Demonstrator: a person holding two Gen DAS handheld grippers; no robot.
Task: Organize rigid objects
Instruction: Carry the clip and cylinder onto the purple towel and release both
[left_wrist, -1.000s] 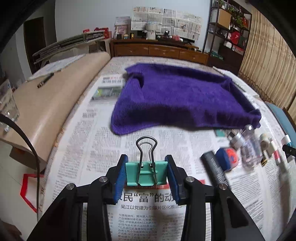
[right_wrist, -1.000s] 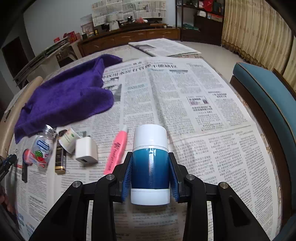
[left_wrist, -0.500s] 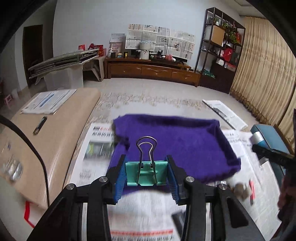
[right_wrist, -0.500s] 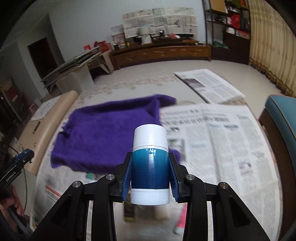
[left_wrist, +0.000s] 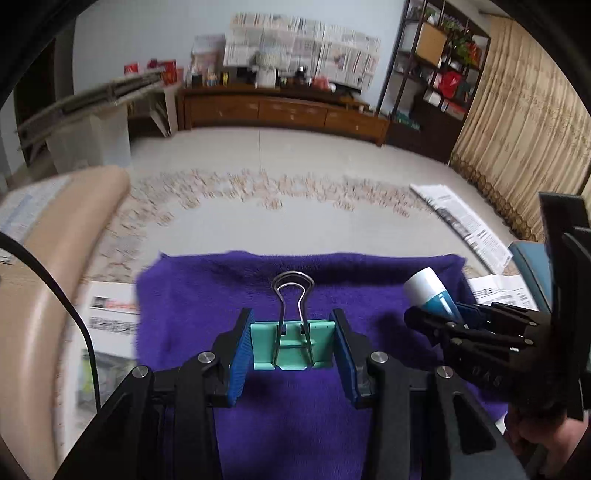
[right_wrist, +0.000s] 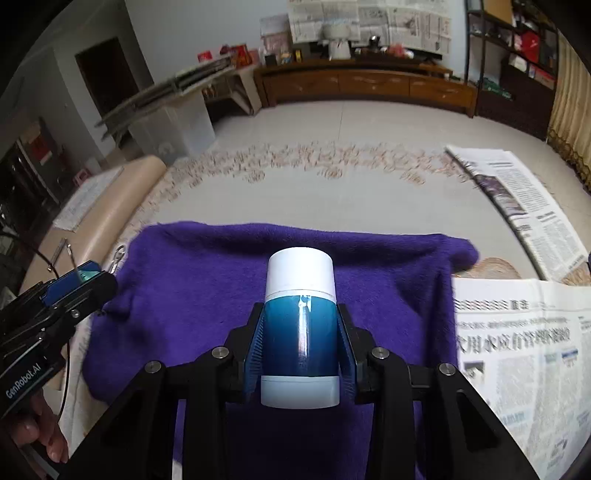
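Left gripper: our black two-finger left gripper (left_wrist: 291, 345) with blue pads is pinching a mint-green metal binder clip (left_wrist: 292, 341) by its two sides, the jaws pressed against the clip body.
Binder clip: we hold it clear of the surface, its silver wire handles (left_wrist: 292, 295) pointing forward and away from us; below and beyond it lies a fuzzy purple cloth (left_wrist: 295, 413).
Right gripper: our black two-finger right gripper (right_wrist: 300, 350) is clamped on a cylindrical stick container with a teal-blue glossy body and white cap (right_wrist: 300, 328); the blue pads press its left and right flanks.
Stick container: we carry it with the white cap facing forward and the white base toward us, above the middle of the purple cloth (right_wrist: 221, 280). In the left wrist view the same container (left_wrist: 430, 293) shows at the right, tilted, its cap over the cloth's right part.
Grippers together: in the right wrist view the left gripper (right_wrist: 79, 280) sits at the cloth's left edge, well apart from the container.
Purple cloth: we see it spread flat on printed newspaper sheets (right_wrist: 524, 354), which show to its right and, in the left wrist view, to its left (left_wrist: 110, 317).
Surroundings: a beige cushioned bench (left_wrist: 48, 266) lies to the left; a low brown wooden cabinet (right_wrist: 365, 83) stands along the far wall.
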